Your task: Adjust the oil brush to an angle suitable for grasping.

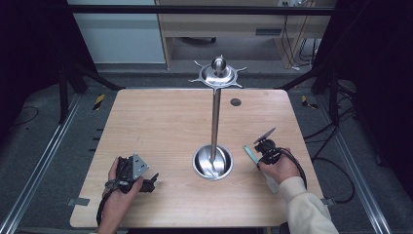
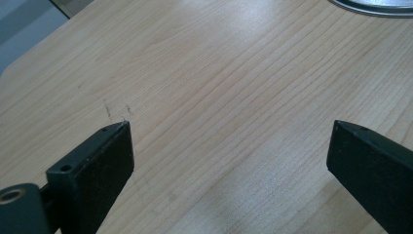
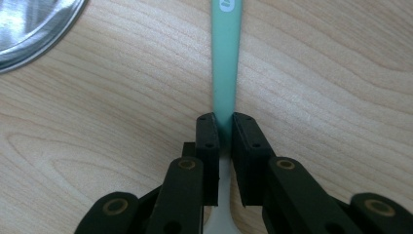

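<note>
I'm working over a pale wood tabletop [image 1: 160, 126] in a dark-framed bay, grey floor and a light wooden cabinet beyond its far edge. The thing in hand is a mint-green handled utensil [image 3: 227, 63], lying near the right edge of the tabletop, toward the near corner, its white end toward me. My right hand-held gripper [image 3: 223, 127] is closed narrow on the handle, jaws pinching it on both flat sides; in the high view the same hand-held gripper [image 1: 259, 152] sits just right of the steel bowl-shaped base [image 1: 213, 163] of a tall metal stand [image 1: 215, 114], whose hooked top plate [image 1: 217, 74] hangs over the far edge. My left hand-held gripper [image 2: 229, 146] rests wide, jaws far apart over bare wood near the front-left corner, holding nothing.

Risks as I judge them: the grip is on a slim, smooth handle, so it could pivot or slip when lifted; swinging it could knock the stand's pole. A white mark shows at the handle's far end, cut off and unreadable.
</note>
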The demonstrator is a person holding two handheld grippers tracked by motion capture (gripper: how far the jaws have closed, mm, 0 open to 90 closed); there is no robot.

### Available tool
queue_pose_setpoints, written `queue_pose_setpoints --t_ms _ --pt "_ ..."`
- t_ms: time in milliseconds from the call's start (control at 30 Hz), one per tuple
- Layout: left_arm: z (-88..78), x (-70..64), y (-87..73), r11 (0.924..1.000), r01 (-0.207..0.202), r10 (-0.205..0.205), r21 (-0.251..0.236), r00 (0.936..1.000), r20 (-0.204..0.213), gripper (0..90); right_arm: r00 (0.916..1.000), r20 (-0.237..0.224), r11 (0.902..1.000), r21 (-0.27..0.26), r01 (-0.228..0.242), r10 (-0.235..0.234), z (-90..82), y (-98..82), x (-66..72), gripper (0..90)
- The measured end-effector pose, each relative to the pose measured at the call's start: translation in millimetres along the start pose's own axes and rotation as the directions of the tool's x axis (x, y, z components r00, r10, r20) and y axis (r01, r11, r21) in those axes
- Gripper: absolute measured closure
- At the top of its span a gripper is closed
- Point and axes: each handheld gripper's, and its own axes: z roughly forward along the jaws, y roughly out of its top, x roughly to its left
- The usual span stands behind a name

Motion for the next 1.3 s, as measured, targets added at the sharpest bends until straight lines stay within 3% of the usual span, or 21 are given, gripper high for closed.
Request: queue_pose_setpoints --t_ms 133,367,433,500,533,600,633,667,700,833,900,933,967,1000,1033,1100,1133,1200,1233,1300 --pt "0.3 0.1 -0.1 1.0000 0.001 -0.001 -0.001 1.0000 -0.002 2.8 0.9999 -0.012 0.9997 -0.024 0.000 0.000 -9.4 1.2 -1.4 82.2" --pt "0.2 0.1 0.0 1.0000 0.004 -0.004 -0.002 1.0000 -0.004 2.9 0.9997 -0.024 0.9929 -0.119 0.003 -0.006 -52.0 7.3 -5.7 82.2" --pt "0.2 0.3 -0.2 1.0000 0.005 -0.005 -0.003 1.0000 -0.004 2.9 0.9995 -0.028 0.9874 -0.158 0.008 -0.013 -68.0 9.2 -8.3 82.2" --pt "0.2 0.5 -0.2 1.0000 0.006 -0.006 -0.003 1.0000 -0.004 2.9 0.9995 -0.028 0.9763 -0.216 0.010 -0.017 -94.5 11.2 -10.8 82.3" --pt "0.2 0.6 -0.3 1.0000 0.006 -0.006 -0.003 1.0000 -0.004 2.9 0.9995 -0.028 0.9763 -0.216 0.010 -0.017 -94.5 11.2 -10.8 82.3" --pt "0.1 0.7 -0.3 1.0000 0.006 -0.006 -0.004 1.0000 -0.005 2.9 0.9994 -0.024 0.9604 -0.278 0.016 -0.024 -117.4 12.0 -11.9 82.3" --pt "0.0 0.7 -0.3 1.0000 0.007 -0.007 -0.004 1.0000 -0.005 2.9 0.9994 -0.024 0.9604 -0.278 0.016 -0.024 -117.4 12.0 -11.9 82.3" --pt "0.0 0.7 -0.2 1.0000 0.007 -0.007 -0.005 1.0000 -0.005 2.8 0.9993 -0.024 0.9510 -0.309 0.020 -0.028 -127.5 12.0 -12.4 82.3" --pt "-0.2 0.8 -0.2 1.0000 0.006 -0.006 -0.003 1.0000 -0.003 2.8 0.9993 -0.024 0.9510 -0.309 0.020 -0.028 -127.5 12.0 -12.4 82.3" --pt "-0.6 0.7 -0.3 1.0000 0.003 -0.003 -0.003 1.0000 -0.006 2.9 0.9993 -0.029 0.9311 -0.365 0.011 -0.023 -140.4 11.4 -13.2 82.3" --pt "-0.3 1.0 -0.6 1.0000 0.005 -0.005 -0.004 1.0000 -0.007 2.9 0.9990 -0.040 0.9183 -0.396 0.002 -0.020 -146.5 11.0 -14.1 82.3" --pt "-0.4 1.4 -0.7 1.0000 0.006 -0.006 -0.003 1.0000 -0.006 2.9 0.9986 -0.046 0.9026 -0.430 0.003 -0.026 -153.4 10.8 -15.9 82.3" --pt "-0.3 1.7 -0.9 1.0000 0.007 -0.007 -0.004 0.9999 -0.009 2.9 0.9986 -0.046 0.9026 -0.430 0.003 -0.026 -153.4 10.8 -15.9 82.3" --pt "-0.3 2.2 -1.0 1.0000 0.008 -0.008 -0.005 0.9999 -0.008 2.8 0.9981 -0.058 0.8916 -0.453 -0.007 -0.022 -157.3 10.6 -16.4 82.3" --pt "-0.4 2.7 -0.9 1.0000 0.007 -0.007 -0.003 0.9999 -0.011 2.9 0.9972 -0.072 0.8652 -0.501 -0.018 -0.020 -165.4 9.4 -17.7 82.3" --pt "-0.6 3.0 -0.6 1.0000 0.004 -0.004 0.000 0.9999 -0.010 2.9 0.9963 -0.083 0.8323 -0.554 -0.029 -0.021 -172.0 7.1 -19.3 82.3" --pt "-0.4 2.6 -0.4 1.0000 0.005 -0.005 -0.002 0.9999 -0.009 2.9 0.9963 -0.083 0.8323 -0.554 -0.029 -0.021 -172.0 7.1 -19.3 82.3" --pt "-0.1 1.5 -0.1 1.0000 0.003 -0.003 -0.001 0.9999 -0.010 2.9 0.9942 -0.107 0.7973 -0.601 -0.057 -0.010 -176.8 3.2 -19.5 82.3" --pt "0.0 1.2 0.1 1.0000 0.002 -0.002 -0.001 1.0000 -0.009 2.9 0.9942 -0.107 0.7973 -0.601 -0.057 -0.010 -176.8 3.2 -19.5 82.3" --pt "0.2 1.2 0.5 1.0000 0.004 -0.005 -0.003 0.9999 -0.009 2.8 0.9957 -0.093 0.7844 -0.618 -0.056 -0.002 -177.0 2.1 -18.2 82.3"
